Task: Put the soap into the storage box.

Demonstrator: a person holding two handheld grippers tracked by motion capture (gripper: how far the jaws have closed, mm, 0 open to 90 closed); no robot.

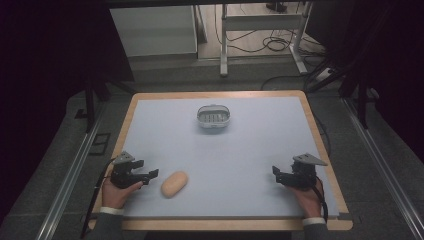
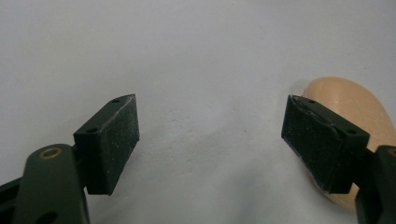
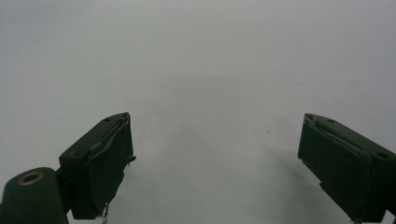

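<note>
Two grippers over one desk [image 1: 220, 155] with a pale blue-grey top and a wooden rim. On the desk, two things: one tan oval bread roll [image 1: 174, 183] near the front left, one small grey oval basket [image 1: 213, 117] toward the far middle, well apart from the roll.

Left gripper [image 1: 150, 176] held in the left hand [image 1: 117, 192] at the front left edge, pointing toward the roll, fingers [image 2: 109, 144] spread wide with bare desk between them. In the left gripper view, roll [image 2: 348, 109] just beyond the right-hand finger, partly hidden behind it; touching or not, cannot tell.

Right gripper [image 1: 276, 172] held in the right hand [image 1: 306, 195] at the front right, fingers [image 3: 100, 161] likewise wide apart, gripping nothing, plain desk surface beneath.
</note>
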